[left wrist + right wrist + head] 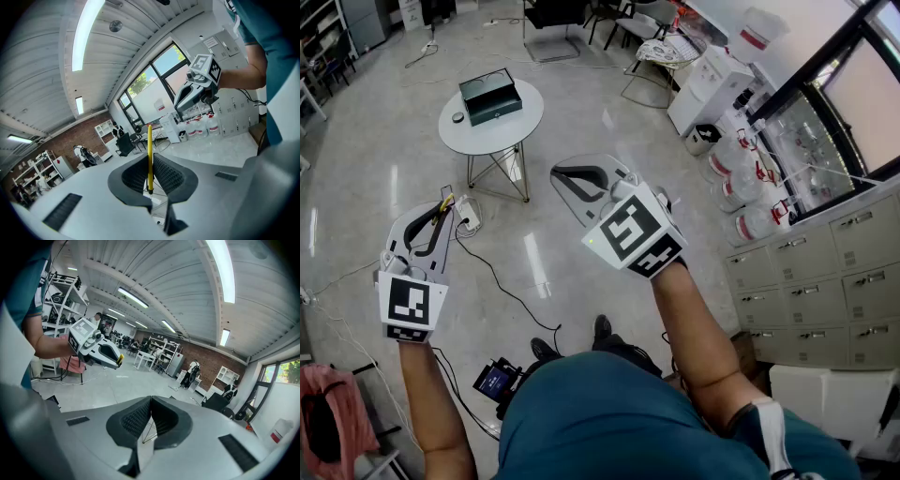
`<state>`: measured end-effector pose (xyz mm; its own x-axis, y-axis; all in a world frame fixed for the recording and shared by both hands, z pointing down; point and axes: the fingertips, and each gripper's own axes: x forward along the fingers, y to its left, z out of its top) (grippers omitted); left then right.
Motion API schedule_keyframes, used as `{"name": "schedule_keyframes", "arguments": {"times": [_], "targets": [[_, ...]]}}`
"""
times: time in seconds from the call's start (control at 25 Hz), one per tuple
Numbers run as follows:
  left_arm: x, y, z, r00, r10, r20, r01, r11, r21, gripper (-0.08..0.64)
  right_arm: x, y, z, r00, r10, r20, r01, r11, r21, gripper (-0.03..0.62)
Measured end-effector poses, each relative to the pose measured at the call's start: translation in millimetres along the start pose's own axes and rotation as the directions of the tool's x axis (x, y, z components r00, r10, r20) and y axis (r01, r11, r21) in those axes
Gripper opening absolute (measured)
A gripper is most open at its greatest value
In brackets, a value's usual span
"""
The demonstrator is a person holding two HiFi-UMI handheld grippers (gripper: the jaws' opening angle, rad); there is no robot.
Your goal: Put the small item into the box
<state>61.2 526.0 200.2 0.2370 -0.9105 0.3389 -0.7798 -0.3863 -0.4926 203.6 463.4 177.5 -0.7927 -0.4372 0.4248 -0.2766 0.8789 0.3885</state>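
The left gripper (150,177) pinches a thin yellow stick (149,152), the right gripper (151,420) is closed and empty, and the box (490,96) waits upper left on a round table (523,127), so the slim stick may slip out on the way.

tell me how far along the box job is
Done: the left gripper is shut on the thin yellow item. In hand: it is held in the air, well short of the round table; the right gripper is shut and empty. Left: carry the item over and put it into the dark box on that table.
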Motion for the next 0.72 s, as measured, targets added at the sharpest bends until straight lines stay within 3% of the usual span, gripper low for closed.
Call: {"name": "schedule_keyframes", "arguments": {"times": [0.72], "targets": [[-25.0,28.6,-37.7,1.000,-0.007,0.030,0.008,0.999,-0.034,0.049,37.4,31.8,27.0,1.000,-0.004,-0.011,0.004,0.999,0.036,0.040]]}}
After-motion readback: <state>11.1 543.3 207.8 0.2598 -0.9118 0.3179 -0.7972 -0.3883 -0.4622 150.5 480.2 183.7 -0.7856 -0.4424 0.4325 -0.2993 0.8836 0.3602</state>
